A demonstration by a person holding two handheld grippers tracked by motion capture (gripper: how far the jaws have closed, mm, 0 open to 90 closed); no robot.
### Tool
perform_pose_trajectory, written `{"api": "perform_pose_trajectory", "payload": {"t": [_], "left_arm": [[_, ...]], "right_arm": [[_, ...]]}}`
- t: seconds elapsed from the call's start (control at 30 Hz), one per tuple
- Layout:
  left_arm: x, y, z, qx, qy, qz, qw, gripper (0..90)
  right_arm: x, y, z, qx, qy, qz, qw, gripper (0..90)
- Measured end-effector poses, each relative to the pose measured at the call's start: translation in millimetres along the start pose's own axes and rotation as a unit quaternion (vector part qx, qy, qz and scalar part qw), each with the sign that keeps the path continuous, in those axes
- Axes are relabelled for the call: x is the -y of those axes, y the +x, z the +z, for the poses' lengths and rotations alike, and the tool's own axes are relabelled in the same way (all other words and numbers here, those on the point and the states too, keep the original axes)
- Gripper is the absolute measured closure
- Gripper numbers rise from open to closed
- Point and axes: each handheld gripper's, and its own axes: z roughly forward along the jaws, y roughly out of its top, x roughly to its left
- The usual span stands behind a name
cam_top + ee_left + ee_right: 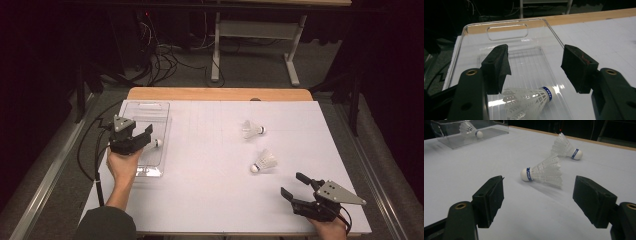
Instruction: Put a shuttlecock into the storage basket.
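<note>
**One shuttlecock binned, two to go**

The left tool (pixel 146 135) hangs spread above the clear plastic tray (pixel 474 30), a white plastic shuttlecock (pixel 529 100) lying loose beneath its jaws. The right tool (pixel 537 202), also spread, faces the nearest white shuttlecock (pixel 544 172) just ahead; pinching its cork end would likely be steadier.

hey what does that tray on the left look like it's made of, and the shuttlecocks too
The tray: clear glossy plastic, apparently; the table shows through its walls and it glints. The shuttlecocks: white, seemingly moulded plastic skirts with a lattice pattern, smooth white rounded heads with a blue band; head material uncertain.
</note>
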Motion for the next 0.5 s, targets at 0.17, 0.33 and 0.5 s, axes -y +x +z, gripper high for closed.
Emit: {"api": "perform_pose_trajectory", "payload": {"t": [0.17, 0.33, 0.5], "left_arm": [[2.6, -1.8, -3.6, -0.012, -0.020, 0.005, 0.9997, 38.2], [5.8, -2.5, -5.9, -0.014, -0.033, 0.005, 0.9993, 37.8], [7.5, -3.9, -9.4, -0.018, -0.044, 0.009, 0.9988, 37.2]], "right_arm": [[-0.1, 0.0, -0.1, -0.001, -0.001, 0.000, 1.0000, 25.3], [0.0, -0.1, -0.2, -0.001, -0.001, 0.000, 1.0000, 25.3], [-0.1, -0.1, -0.2, -0.001, -0.001, 0.000, 1.0000, 25.3]]}}
